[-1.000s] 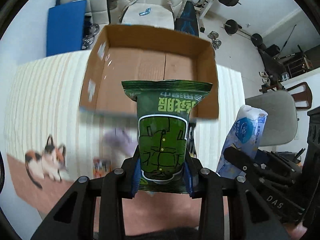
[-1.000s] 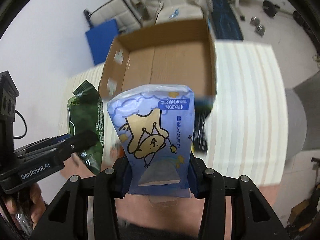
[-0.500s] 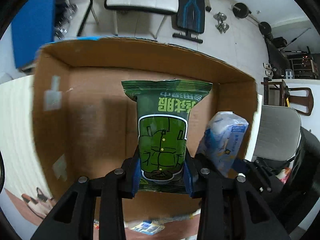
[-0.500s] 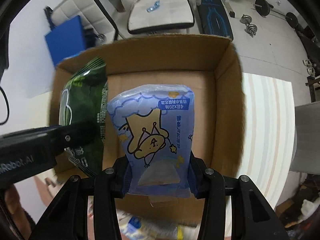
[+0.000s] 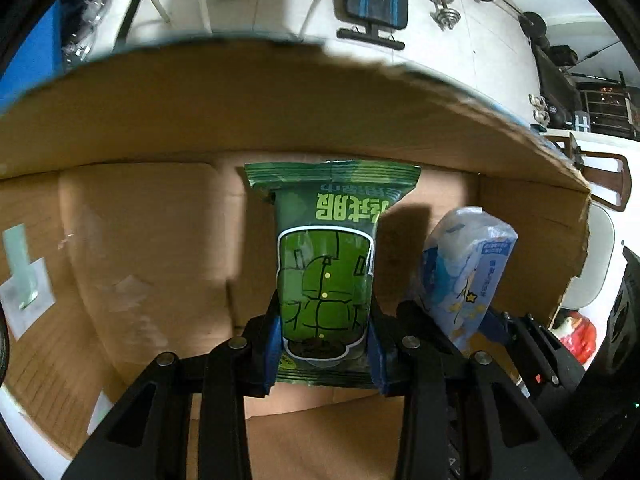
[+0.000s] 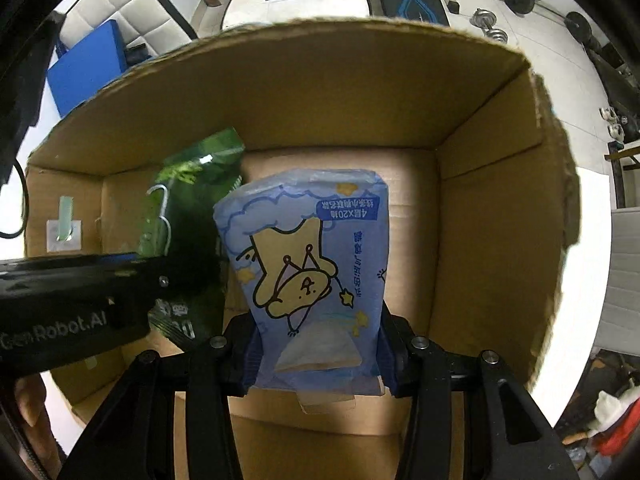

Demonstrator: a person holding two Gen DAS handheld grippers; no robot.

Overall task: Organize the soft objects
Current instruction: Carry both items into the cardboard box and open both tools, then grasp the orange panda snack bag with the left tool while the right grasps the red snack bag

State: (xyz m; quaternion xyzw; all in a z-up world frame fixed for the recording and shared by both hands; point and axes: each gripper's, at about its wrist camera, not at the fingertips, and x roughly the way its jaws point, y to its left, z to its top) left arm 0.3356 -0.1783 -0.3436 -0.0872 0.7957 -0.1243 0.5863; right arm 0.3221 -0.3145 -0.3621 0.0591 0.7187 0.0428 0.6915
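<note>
Through my left wrist camera, my left gripper (image 5: 325,344) is clamped on the lower end of the green pack (image 5: 326,264), its blue pads pressing in from both sides. The pack hangs over the open cardboard box (image 5: 140,120), above the brown floor and short of the far wall. It looks light and pillowy, a film wrapper around something soft, so I judge it will give under the pads and the glossy film could slide if I ease off unevenly. Holding it low across its width seems right. To my right the blue tissue pack (image 5: 466,272) hangs just beside it, apart from it as far as I can tell. The left half of the box floor is bare, so there is room that way.

Through my right wrist camera, my right gripper (image 6: 318,356) is closed on the bottom of the blue tissue pack (image 6: 312,264), which bulges above the pads: soft, squashy, hardly any weight, I would guess. The green pack (image 6: 188,216) and my left gripper's black body crowd in at the left, near or perhaps touching; I cannot tell. The box's right wall (image 6: 492,220) stands well clear, leaving open floor on that side to set down.
</note>
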